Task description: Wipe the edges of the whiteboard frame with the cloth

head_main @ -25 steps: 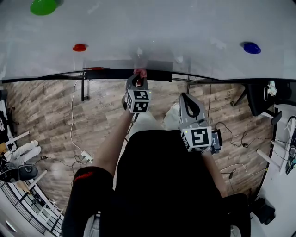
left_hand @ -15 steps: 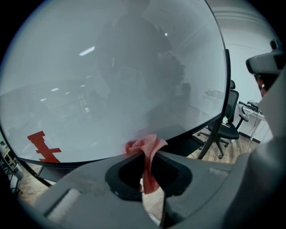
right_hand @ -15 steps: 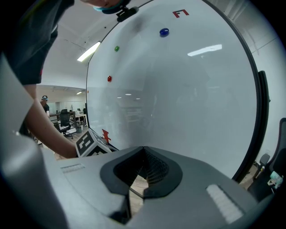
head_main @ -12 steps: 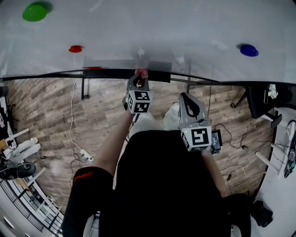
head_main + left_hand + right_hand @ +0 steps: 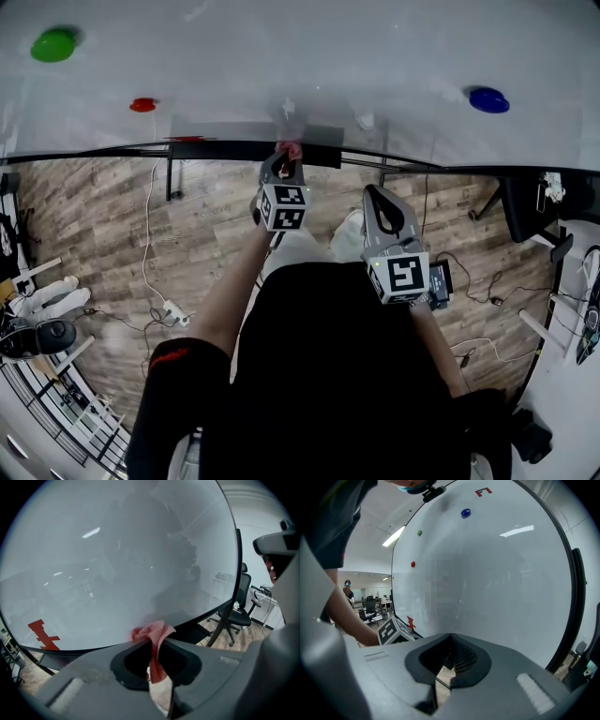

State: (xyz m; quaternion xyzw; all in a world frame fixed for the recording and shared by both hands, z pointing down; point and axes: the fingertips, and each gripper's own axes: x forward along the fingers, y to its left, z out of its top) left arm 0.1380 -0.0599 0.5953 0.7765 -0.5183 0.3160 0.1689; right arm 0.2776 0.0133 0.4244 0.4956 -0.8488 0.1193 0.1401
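A large whiteboard [image 5: 309, 66] fills the top of the head view, its black bottom frame edge [image 5: 225, 149] running across. My left gripper [image 5: 284, 156] is shut on a red cloth [image 5: 290, 148], which presses against that bottom edge near its middle. In the left gripper view the cloth [image 5: 152, 637] bunches out between the closed jaws of the left gripper [image 5: 154, 644], right at the black frame [image 5: 206, 616]. My right gripper [image 5: 376, 199] hangs lower and to the right, away from the board, its jaws shut with nothing in them; the right gripper [image 5: 449, 641] faces the whiteboard [image 5: 487, 573].
Magnets sit on the board: green [image 5: 52, 44], red [image 5: 142, 104], blue [image 5: 488, 99]. A red marker [image 5: 189, 139] lies on the ledge. Below are the board's stand legs [image 5: 170, 178], cables [image 5: 150, 262] on the wood floor, and an office chair [image 5: 236, 611].
The head view has shifted slightly right, so the magnets sit further left in the picture. Both grippers hold almost the same places.
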